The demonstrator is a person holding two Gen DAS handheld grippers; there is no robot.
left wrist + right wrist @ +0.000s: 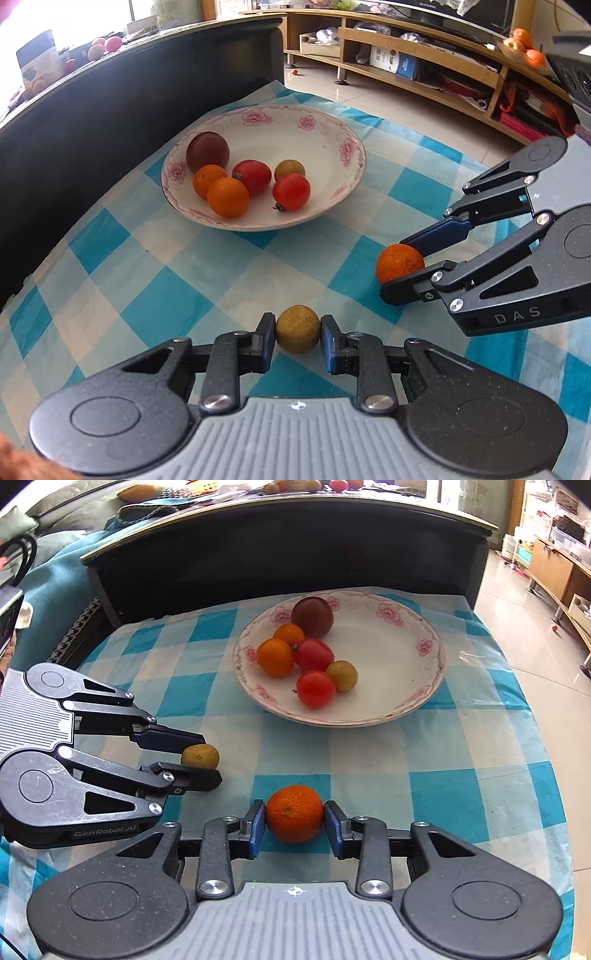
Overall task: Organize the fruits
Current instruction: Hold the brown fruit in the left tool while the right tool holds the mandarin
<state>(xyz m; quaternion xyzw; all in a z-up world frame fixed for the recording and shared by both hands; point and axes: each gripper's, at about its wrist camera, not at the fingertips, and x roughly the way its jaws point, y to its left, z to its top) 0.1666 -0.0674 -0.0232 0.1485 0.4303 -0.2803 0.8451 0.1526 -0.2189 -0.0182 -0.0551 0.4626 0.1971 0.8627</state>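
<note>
A white floral plate (343,129) (417,602) sits on the blue checked cloth and holds several fruits: a dark plum (207,151), two oranges, two red tomatoes and a small brown-green fruit (290,169). My left gripper (298,334) (207,764) is shut on a small brown-green fruit (298,334) (200,756) low over the cloth. My right gripper (294,814) (397,264) is shut on an orange mandarin (294,814) (399,263), to the right of the left gripper. Both are in front of the plate.
A dark glass-topped table (110,92) (280,542) with more fruit on top stands right behind the cloth. A wooden shelf unit (424,62) stands across the tiled floor (517,602). The cloth's right edge drops off to the floor.
</note>
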